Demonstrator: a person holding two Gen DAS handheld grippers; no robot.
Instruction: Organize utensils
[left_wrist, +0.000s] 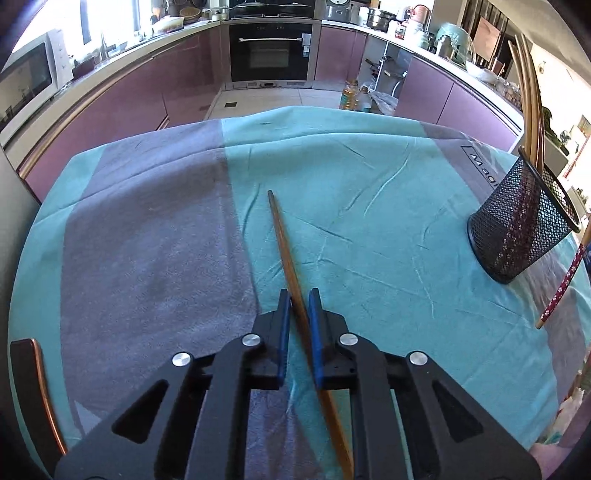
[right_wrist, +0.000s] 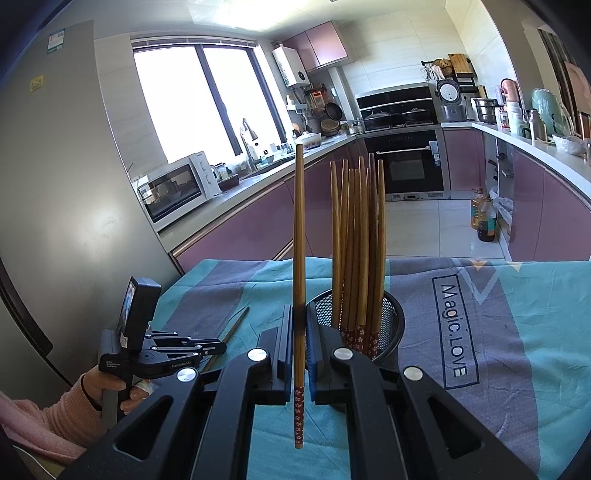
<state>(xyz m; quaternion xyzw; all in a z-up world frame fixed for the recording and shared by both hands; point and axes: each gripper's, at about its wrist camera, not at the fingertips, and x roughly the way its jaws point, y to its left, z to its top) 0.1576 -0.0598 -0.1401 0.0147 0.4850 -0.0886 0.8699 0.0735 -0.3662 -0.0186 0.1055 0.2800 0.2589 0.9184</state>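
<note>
A plain brown chopstick (left_wrist: 282, 240) lies on the teal and grey tablecloth (left_wrist: 369, 221), pointing away from me. My left gripper (left_wrist: 299, 295) is shut on its middle, low over the cloth. My right gripper (right_wrist: 299, 310) is shut on a second chopstick (right_wrist: 299, 221), held upright with its red flowered end (right_wrist: 299, 413) hanging below the pads. Just behind and right of it stands the black mesh holder (right_wrist: 391, 317) with several chopsticks (right_wrist: 358, 229) upright inside. In the left wrist view the holder (left_wrist: 517, 229) is at the far right, with the held chopstick's flowered end (left_wrist: 561, 288) beside it.
A person's hand in a pink sleeve (right_wrist: 96, 387) holds the left gripper (right_wrist: 218, 347) at the table's left. A dark chair back (left_wrist: 33, 387) sits by the near left edge. Beyond the table's far edge are purple kitchen cabinets (left_wrist: 122, 107) and an oven (left_wrist: 269, 51).
</note>
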